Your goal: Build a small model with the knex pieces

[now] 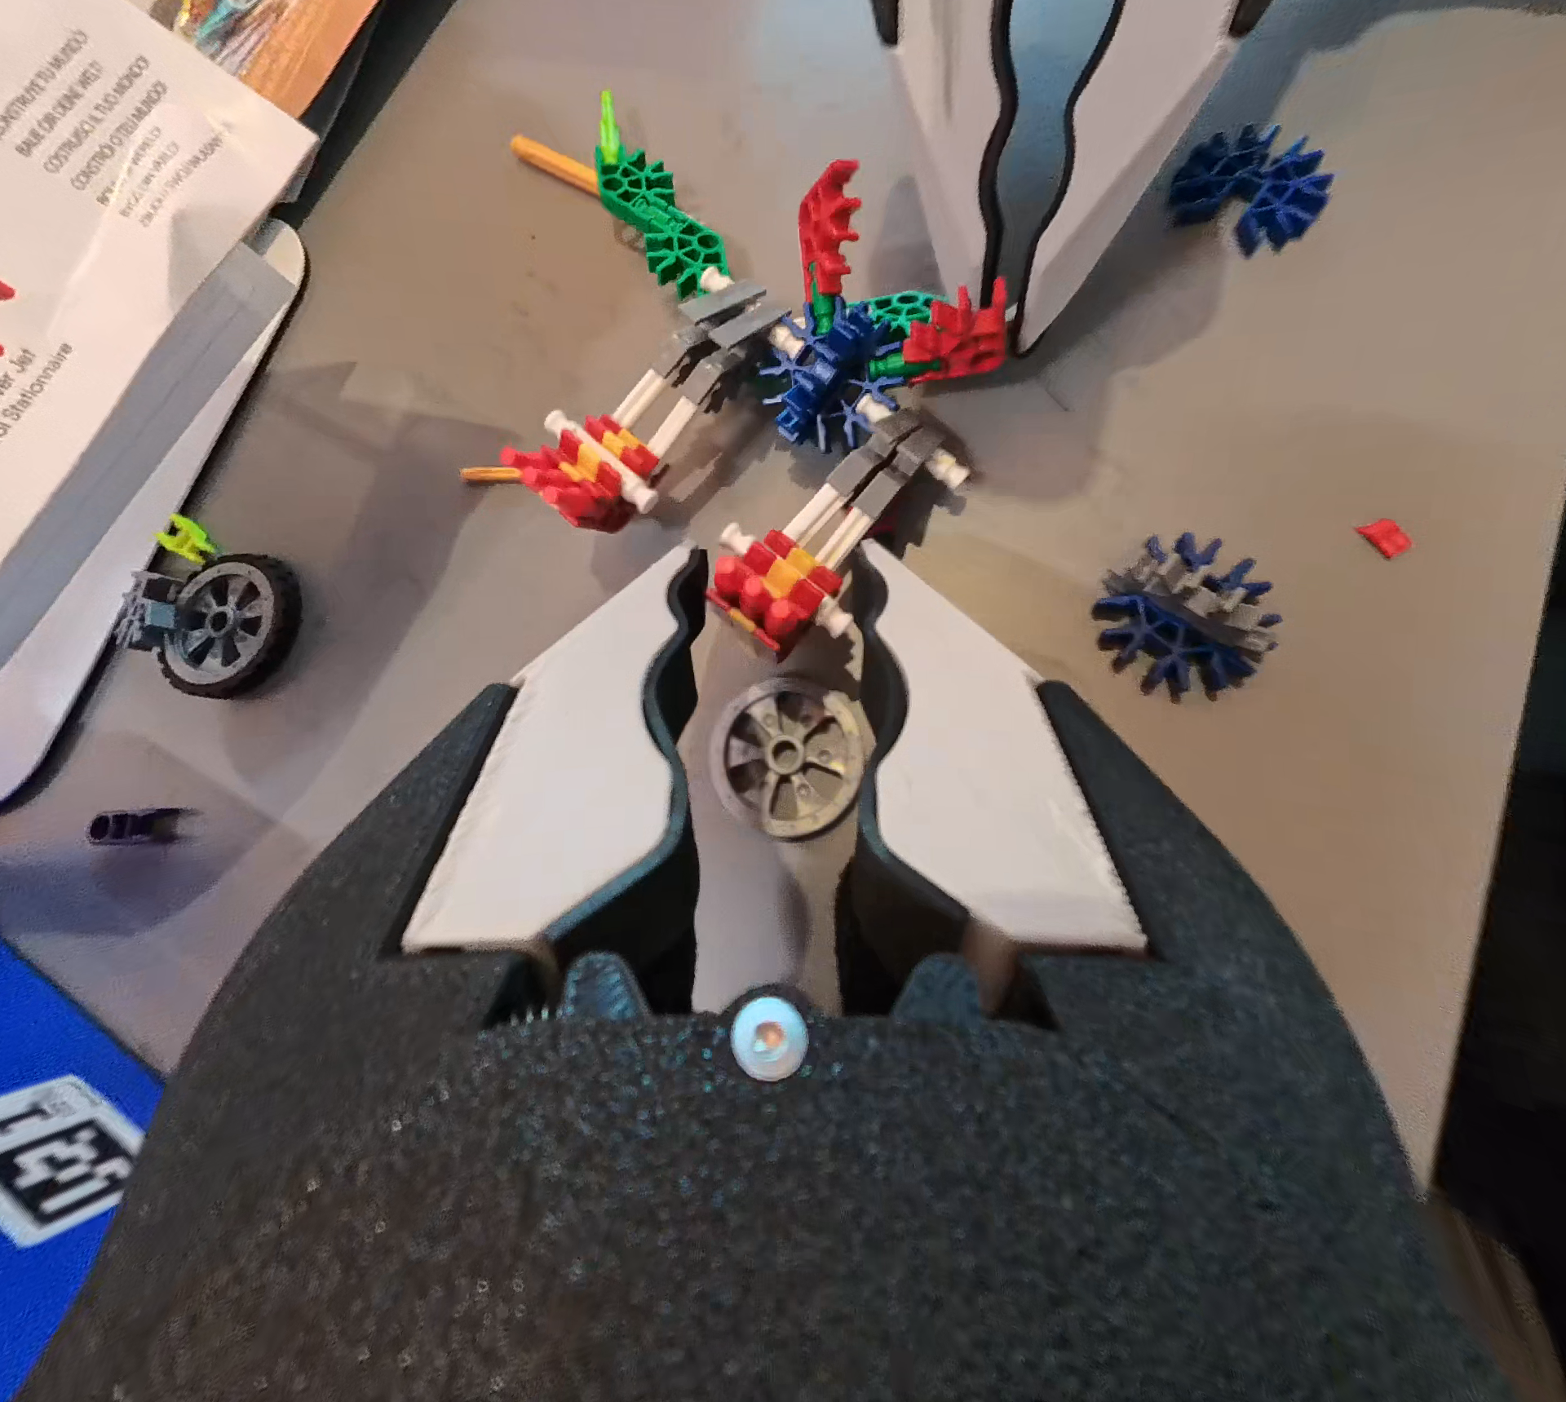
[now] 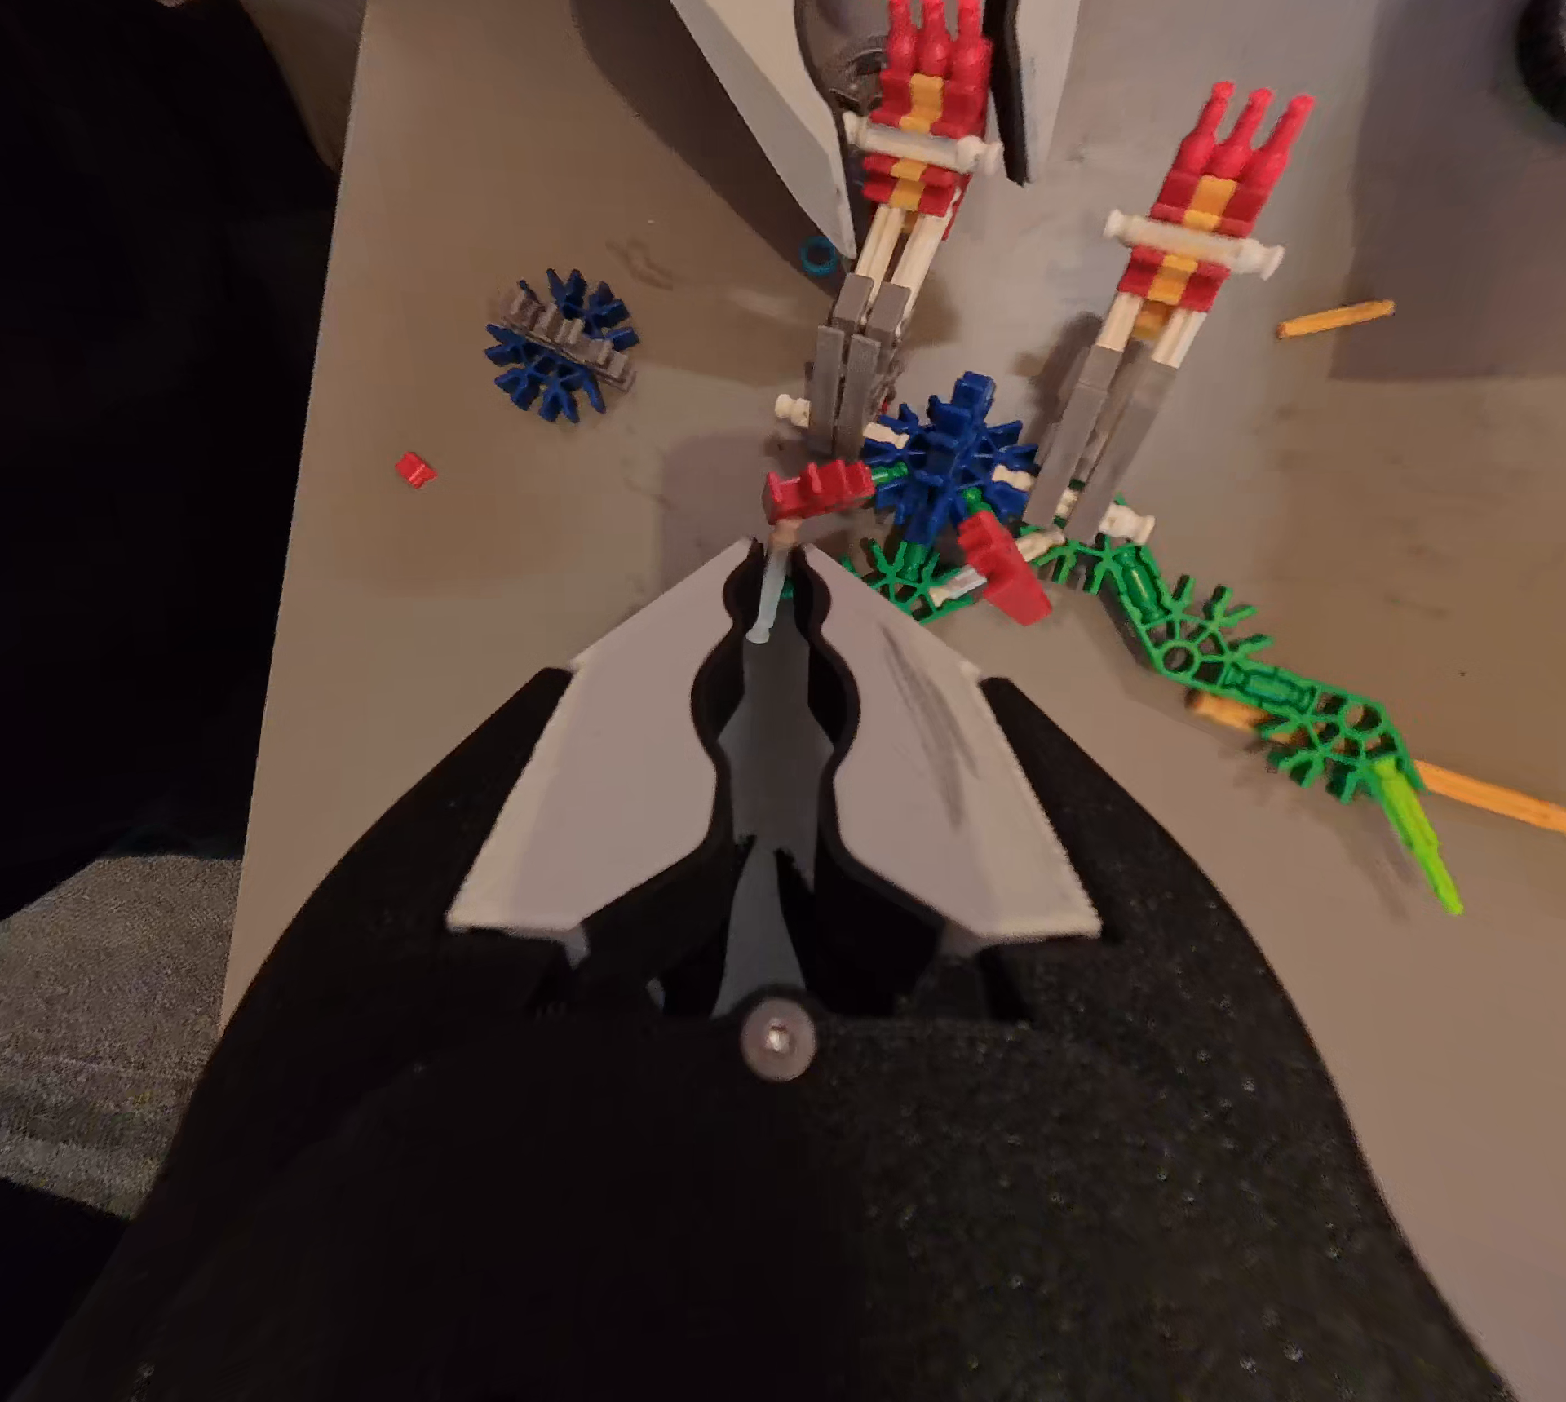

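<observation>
Two grippers on one toy here, a construction-toy model (image 1: 813, 378) of rods and connectors lying on the grey table (image 1: 441, 277). From my left wrist view, the left gripper (image 1: 780, 582) is clamped around the red-and-yellow end block (image 1: 775, 590) of one of the model's two legs, and a loose grey wheel hub (image 1: 792, 755) sits on the table between the fingers, further back. Off to the left I've got a tyred wheel (image 1: 224, 624) beside an instruction booklet (image 1: 127, 217), and on the right two loose blue snowflake connectors (image 1: 1186, 624). Over at the far end the right gripper (image 1: 1004, 336) touches the model's red connector (image 1: 962, 344). In the right wrist view, the right gripper (image 2: 775, 565) is pinched onto a thin white rod (image 2: 769, 594) sticking out of the model just below that red connector (image 2: 818, 488). The green connector chain (image 2: 1229, 666) trails off right, over an orange rod (image 2: 1491, 794).
</observation>
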A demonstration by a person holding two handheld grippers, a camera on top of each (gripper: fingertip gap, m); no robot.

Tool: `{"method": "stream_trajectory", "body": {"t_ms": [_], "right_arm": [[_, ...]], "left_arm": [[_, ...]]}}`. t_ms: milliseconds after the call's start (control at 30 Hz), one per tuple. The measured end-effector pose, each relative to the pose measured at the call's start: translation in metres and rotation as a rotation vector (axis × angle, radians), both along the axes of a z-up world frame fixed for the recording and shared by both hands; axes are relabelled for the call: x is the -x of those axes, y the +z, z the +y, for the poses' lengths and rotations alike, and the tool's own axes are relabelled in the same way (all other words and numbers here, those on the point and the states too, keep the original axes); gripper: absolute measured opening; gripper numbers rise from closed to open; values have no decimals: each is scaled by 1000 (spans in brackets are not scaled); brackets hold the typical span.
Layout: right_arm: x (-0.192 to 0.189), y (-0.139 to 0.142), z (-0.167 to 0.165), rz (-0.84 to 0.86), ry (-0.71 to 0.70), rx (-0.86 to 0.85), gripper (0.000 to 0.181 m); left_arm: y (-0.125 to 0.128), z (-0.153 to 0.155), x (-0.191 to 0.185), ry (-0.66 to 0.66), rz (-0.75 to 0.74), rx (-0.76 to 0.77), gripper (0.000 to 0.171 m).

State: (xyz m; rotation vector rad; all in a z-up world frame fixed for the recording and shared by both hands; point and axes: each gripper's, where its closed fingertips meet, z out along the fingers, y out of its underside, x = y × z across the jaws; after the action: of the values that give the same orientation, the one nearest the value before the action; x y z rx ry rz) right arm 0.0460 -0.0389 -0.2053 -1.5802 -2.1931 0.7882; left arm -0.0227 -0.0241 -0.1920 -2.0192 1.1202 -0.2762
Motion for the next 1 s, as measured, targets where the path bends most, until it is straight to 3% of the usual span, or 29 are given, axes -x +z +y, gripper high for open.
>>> {"method": "stream_trajectory", "body": {"t_ms": [133,200,400,1000], "right_arm": [[-7,8,13,35,-54,-9,5],[-10,12,18,52,-80,-16,5],[-8,6,34,56,-166,-65,5],[-38,-9,27,-34,-195,-96,11]], "left_arm": [[-5,8,8,31,101,-47,38],[-3,8,9,43,94,-45,49],[19,2,-8,-1,75,-122,52],[1,5,-38,-52,171,-84,54]]}}
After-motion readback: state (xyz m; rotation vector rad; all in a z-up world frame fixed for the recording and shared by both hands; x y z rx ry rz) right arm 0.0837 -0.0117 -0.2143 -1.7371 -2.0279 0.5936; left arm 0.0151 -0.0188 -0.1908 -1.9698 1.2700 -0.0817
